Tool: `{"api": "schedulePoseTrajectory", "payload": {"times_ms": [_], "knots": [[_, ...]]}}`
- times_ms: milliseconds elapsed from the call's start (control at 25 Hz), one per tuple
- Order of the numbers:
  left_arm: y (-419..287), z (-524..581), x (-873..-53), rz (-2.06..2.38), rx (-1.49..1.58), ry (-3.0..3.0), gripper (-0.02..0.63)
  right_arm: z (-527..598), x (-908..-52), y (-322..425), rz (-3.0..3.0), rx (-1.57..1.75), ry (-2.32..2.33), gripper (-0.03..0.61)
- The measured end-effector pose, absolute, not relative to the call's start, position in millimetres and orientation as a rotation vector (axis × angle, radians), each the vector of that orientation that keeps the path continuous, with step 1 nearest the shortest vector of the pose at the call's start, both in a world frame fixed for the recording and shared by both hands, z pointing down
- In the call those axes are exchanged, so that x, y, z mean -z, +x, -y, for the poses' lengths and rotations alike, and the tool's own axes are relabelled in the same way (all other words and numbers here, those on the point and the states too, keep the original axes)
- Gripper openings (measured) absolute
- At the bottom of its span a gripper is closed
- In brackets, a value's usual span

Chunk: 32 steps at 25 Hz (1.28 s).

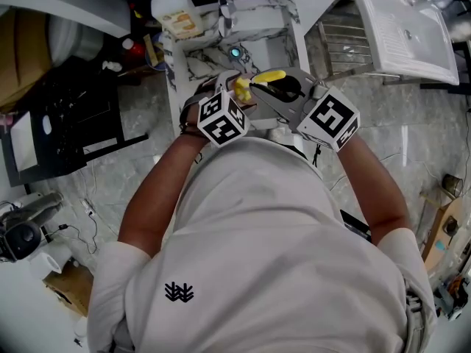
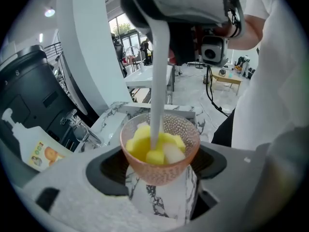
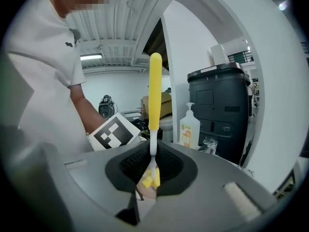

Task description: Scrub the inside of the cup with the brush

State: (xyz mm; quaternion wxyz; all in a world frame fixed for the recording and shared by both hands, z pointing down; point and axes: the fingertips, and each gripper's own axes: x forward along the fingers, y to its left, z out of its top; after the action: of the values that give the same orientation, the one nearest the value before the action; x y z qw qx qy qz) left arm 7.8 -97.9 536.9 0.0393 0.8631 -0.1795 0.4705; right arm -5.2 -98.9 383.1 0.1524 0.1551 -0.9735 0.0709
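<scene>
A pink, bumpy glass cup [image 2: 159,151] sits between the dark pads of my left gripper [image 2: 159,178], which is shut on it, mouth towards the camera. Inside the cup lies the brush's yellow sponge head [image 2: 153,148], with the white stem [image 2: 159,71] rising out of it. My right gripper [image 3: 152,178] is shut on the brush's white neck; the yellow handle [image 3: 155,91] sticks up beyond the jaws, and the sponge head [image 3: 149,180] shows below. In the head view both grippers meet over a marble sink, the left gripper [image 1: 237,94] beside the right gripper [image 1: 283,94], with the yellow handle [image 1: 269,75] between them.
A marble sink [image 1: 254,50] with a tap [image 1: 227,9] lies under the grippers. A soap bottle [image 1: 176,13] stands at its back left. A wire rack [image 1: 342,43] and a white tray [image 1: 408,24] are to the right. A black bin [image 3: 217,110] stands close by.
</scene>
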Motion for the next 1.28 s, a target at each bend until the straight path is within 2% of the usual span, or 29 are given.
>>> {"api": "schedulePoseTrajectory", "payload": {"times_ms": [600,1280], "knots": [[-3,94,-543,0.591,-1.411,2.608,0.377,115,-412,24,2.762,-0.560,0.556,0.043],[-30,103,-555,0.647,-1.522,2.566,0.377,102,-345,61,2.834,-0.472,0.640,0.041]]}}
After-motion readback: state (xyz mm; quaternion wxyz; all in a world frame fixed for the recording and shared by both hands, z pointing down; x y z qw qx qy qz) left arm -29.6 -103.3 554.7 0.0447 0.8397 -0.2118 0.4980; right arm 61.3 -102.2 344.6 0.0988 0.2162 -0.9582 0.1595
